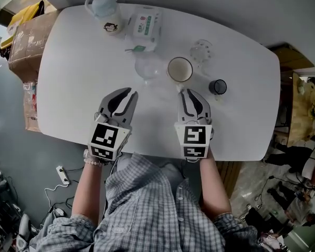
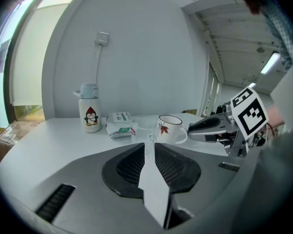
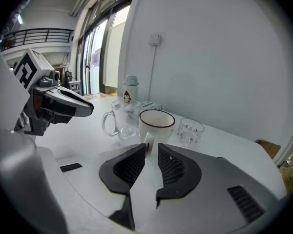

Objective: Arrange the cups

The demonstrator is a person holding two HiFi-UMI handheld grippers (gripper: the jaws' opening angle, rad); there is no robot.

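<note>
A white mug [image 1: 179, 70] with a dark rim and a red leaf print [image 2: 169, 128] stands mid-table, close beside a clear glass mug [image 1: 148, 67]. Behind and to the right stands a small dotted glass [image 1: 201, 50], and a small dark cup [image 1: 218, 86] sits further right. My right gripper [image 1: 182, 91] is right at the white mug, jaws a little apart. In the right gripper view [image 3: 152, 147] the mug's handle sits between the tips without being pinched. My left gripper [image 1: 130, 92] hovers just short of the glass mug [image 2: 143, 126], its jaws [image 2: 150, 143] a narrow slit apart and empty.
A penguin-print bottle [image 1: 106, 13] and a tissue pack [image 1: 145, 28] stand at the back of the white table [image 1: 79, 88]. A cardboard box [image 1: 29, 41] sits off the table's left edge. The person's body is against the near edge.
</note>
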